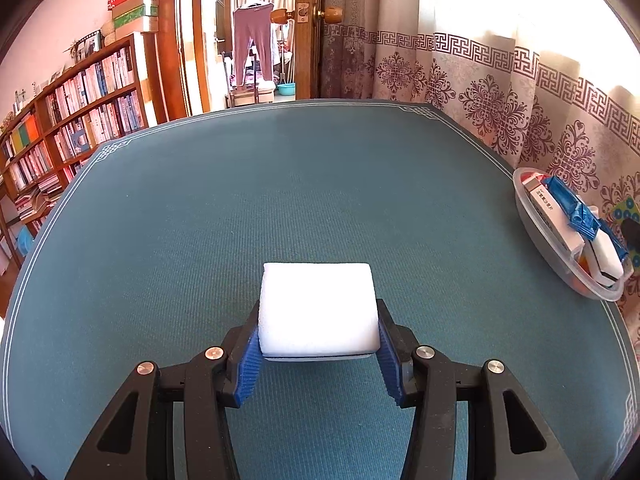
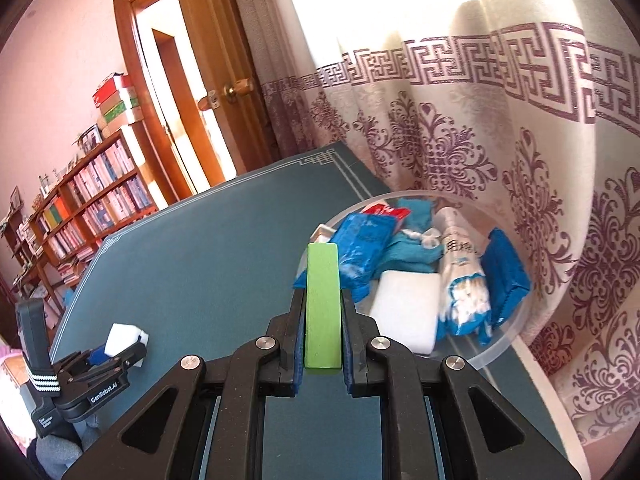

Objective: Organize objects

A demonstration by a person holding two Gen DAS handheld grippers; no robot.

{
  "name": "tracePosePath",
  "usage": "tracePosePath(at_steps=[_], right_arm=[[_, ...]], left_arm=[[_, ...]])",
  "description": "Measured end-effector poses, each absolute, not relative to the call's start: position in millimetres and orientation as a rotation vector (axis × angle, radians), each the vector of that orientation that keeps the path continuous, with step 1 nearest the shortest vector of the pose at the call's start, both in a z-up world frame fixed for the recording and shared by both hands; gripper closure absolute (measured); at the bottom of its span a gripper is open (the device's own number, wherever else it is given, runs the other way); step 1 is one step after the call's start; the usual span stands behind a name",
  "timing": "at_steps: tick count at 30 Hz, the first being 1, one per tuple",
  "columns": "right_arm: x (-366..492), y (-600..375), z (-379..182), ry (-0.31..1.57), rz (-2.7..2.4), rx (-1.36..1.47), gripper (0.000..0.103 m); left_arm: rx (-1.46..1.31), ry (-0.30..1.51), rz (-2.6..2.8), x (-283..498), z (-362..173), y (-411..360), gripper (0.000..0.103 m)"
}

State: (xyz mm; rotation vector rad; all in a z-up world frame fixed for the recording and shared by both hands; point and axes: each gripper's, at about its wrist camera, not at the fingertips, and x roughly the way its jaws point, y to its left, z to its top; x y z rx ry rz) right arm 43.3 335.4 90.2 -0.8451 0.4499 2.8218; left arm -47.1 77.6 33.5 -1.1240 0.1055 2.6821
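My left gripper (image 1: 319, 340) is shut on a white sponge block (image 1: 318, 308) and holds it just above the teal table mat (image 1: 280, 184). The same gripper and sponge show at the lower left of the right wrist view (image 2: 120, 340). My right gripper (image 2: 322, 320) is shut on a green rectangular block (image 2: 322, 304) and holds it up beside the near rim of a clear plastic bowl (image 2: 504, 344). The bowl holds blue packets (image 2: 362, 244), a bag of cotton swabs (image 2: 464, 280), a white sponge (image 2: 404, 312) and a blue cloth (image 2: 506, 272).
The bowl (image 1: 536, 240) sits at the table's right edge against a patterned curtain (image 1: 500, 80). A bookshelf (image 1: 72, 120) and an open wooden door (image 1: 308, 28) stand beyond the table's far and left sides.
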Motion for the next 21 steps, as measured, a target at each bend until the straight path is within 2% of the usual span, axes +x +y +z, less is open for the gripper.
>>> tracePosePath(at_steps=[11,21], right_arm=[[53.2,382.1,99.1,0.383,2.692,-0.729,0.088],[42.7,414.9,82.3,0.348,2.59,-0.755,0.088]], left_arm=[[-1.148,0.087,2.644,-43.6,33.9,91.3,0.05],[-1.168,0.101,2.624,-44.3,30.8,101.8,0.05]])
